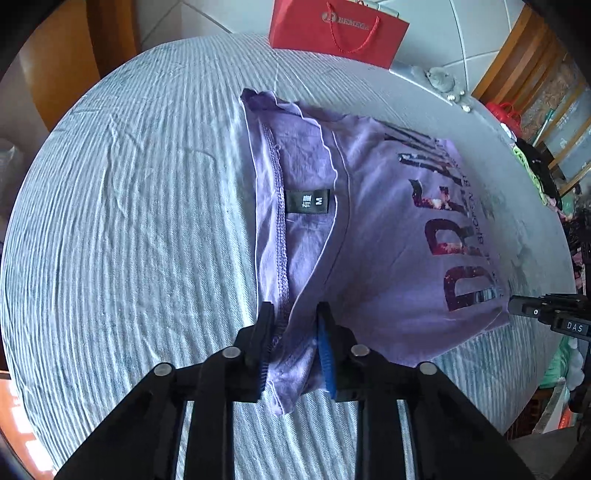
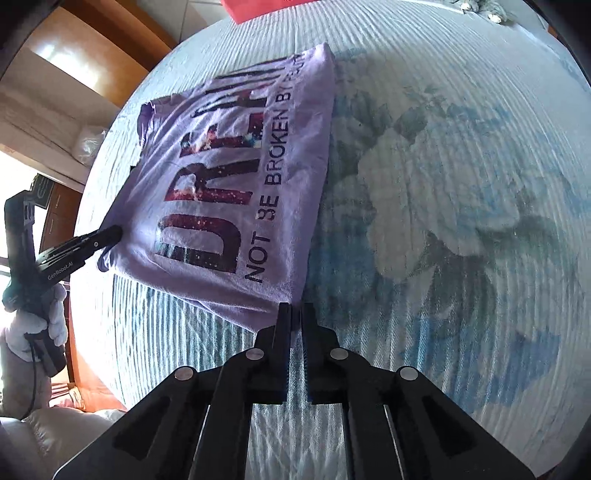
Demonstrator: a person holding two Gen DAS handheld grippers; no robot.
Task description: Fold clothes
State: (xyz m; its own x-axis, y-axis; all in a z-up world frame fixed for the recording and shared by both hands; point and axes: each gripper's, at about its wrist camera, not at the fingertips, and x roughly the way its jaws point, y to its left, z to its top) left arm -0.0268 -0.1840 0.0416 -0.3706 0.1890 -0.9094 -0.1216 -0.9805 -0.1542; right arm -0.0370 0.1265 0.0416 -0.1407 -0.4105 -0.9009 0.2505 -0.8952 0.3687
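Left wrist: left gripper (image 1: 295, 325) pinches purple T-shirt (image 1: 388, 240); right gripper (image 2: 296, 317) grips its corner.

purple t-shirt (image 1: 388, 229) is soft matt cotton-looking cloth, bedsheet (image 1: 129, 221) is ribbed crinkly fabric, grippers matt black plastic, red paper bag (image 1: 336, 33) smooth

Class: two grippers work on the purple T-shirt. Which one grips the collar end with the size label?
The left gripper, pinching the purple T-shirt beside the label; the right gripper holds the printed end.

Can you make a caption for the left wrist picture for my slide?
Left gripper fingers pinch the collar end of a purple T-shirt on a striped bedsheet.
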